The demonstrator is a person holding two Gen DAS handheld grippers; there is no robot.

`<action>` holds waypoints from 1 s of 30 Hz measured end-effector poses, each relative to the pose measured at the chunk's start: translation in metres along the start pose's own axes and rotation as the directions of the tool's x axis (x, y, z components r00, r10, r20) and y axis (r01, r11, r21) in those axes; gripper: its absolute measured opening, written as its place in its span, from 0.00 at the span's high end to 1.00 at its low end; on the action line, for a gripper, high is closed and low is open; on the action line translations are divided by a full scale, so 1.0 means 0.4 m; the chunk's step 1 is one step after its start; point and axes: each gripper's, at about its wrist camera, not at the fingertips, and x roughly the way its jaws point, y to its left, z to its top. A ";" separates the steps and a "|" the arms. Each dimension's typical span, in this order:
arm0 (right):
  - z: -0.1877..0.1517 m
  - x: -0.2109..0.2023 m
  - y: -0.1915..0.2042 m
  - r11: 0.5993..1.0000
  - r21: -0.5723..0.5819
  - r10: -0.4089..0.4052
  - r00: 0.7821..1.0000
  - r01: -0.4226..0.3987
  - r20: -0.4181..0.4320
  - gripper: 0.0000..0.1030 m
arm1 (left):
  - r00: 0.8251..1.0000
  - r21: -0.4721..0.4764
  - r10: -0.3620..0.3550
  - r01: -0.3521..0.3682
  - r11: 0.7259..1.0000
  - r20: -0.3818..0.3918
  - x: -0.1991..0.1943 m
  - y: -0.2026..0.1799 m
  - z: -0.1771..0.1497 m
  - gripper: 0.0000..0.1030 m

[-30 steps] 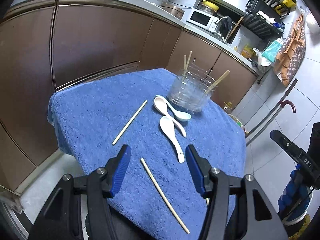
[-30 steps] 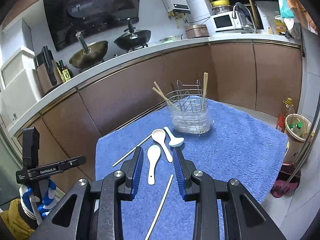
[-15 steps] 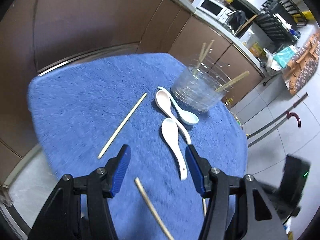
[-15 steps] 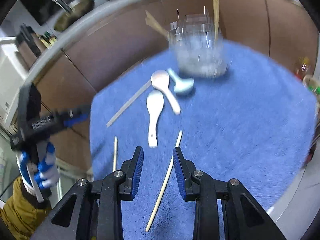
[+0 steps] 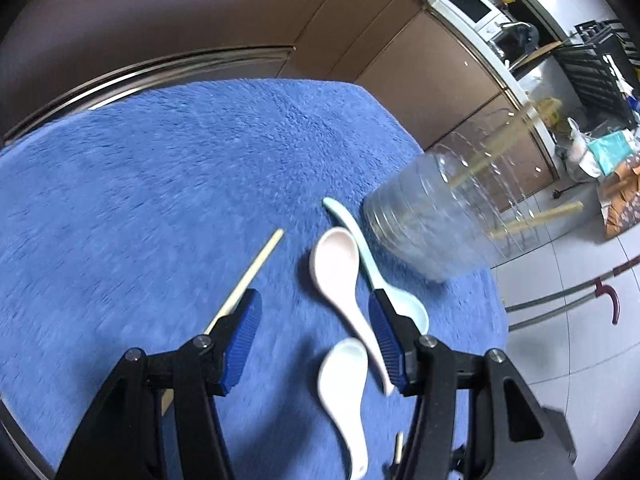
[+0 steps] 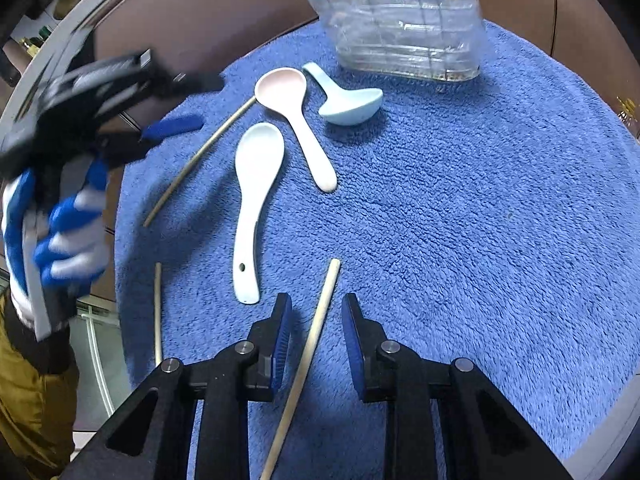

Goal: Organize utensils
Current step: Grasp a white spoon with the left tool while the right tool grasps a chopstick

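On the blue towel lie a pink spoon, a light blue spoon, a white spoon and three loose chopsticks. My right gripper hangs low over the nearest chopstick. Its jaws are closing, with that stick between the pads and untouched. My left gripper hovers over the spoons, its jaws closing slightly. The pink spoon runs its handle between them, beside the white spoon; neither is gripped. A clear utensil holder with chopsticks in it stands at the far side.
A second chopstick lies left of the spoons and a third near the towel's left edge. A gloved hand holds the left gripper there. Brown cabinets stand behind the table. The towel's right half is bare.
Both grippers have dropped toward the towel. The left one moved right, from the chopsticks to over the spoons. The right one came down astride a chopstick, and its jaws narrowed.
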 end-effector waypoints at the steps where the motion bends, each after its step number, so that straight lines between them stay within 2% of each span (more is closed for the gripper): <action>1: 0.001 0.000 -0.002 1.000 -0.001 0.002 1.000 -0.002 -0.001 0.79 | 1.000 0.002 0.014 -0.014 1.000 -0.002 0.015 -0.004 0.009 0.49; 3: 0.005 0.001 -0.003 1.000 -0.004 0.003 1.000 -0.003 -0.004 0.80 | 0.999 0.006 0.030 -0.030 1.000 -0.010 0.045 -0.011 0.022 0.53; 5: 0.010 0.005 0.001 1.000 -0.017 -0.004 1.000 0.004 -0.010 0.80 | 0.999 0.005 0.038 -0.038 0.999 -0.029 0.074 -0.016 0.033 0.64; 10: 0.029 0.022 0.033 0.999 -0.048 -0.023 0.999 0.021 -0.030 0.80 | 0.997 -0.012 0.056 -0.057 0.998 -0.061 0.119 -0.012 0.043 0.82; 13: 0.046 0.036 0.054 0.997 -0.069 -0.049 0.998 0.046 -0.044 0.83 | 0.996 -0.020 0.061 -0.062 0.998 -0.069 0.130 -0.008 0.043 0.88; 17: 0.058 0.051 0.076 0.994 -0.084 -0.081 0.995 0.077 -0.054 0.90 | 0.995 -0.017 0.072 -0.073 0.997 -0.067 0.131 -0.008 0.045 0.92; 22: 0.072 0.057 0.072 0.997 -0.056 -0.062 0.996 0.058 -0.059 0.92 | 0.996 0.017 0.076 -0.076 0.997 -0.034 0.113 -0.025 0.041 0.94; 26: 0.064 0.042 0.067 0.998 -0.046 -0.036 0.999 0.034 -0.038 0.93 | 0.998 0.025 0.055 -0.055 0.998 0.016 0.069 -0.032 0.031 0.94; 30: 0.046 0.003 0.073 0.998 -0.055 -0.013 1.000 0.013 0.007 0.93 | 0.995 0.046 0.063 -0.067 0.997 0.074 0.013 -0.046 0.025 0.95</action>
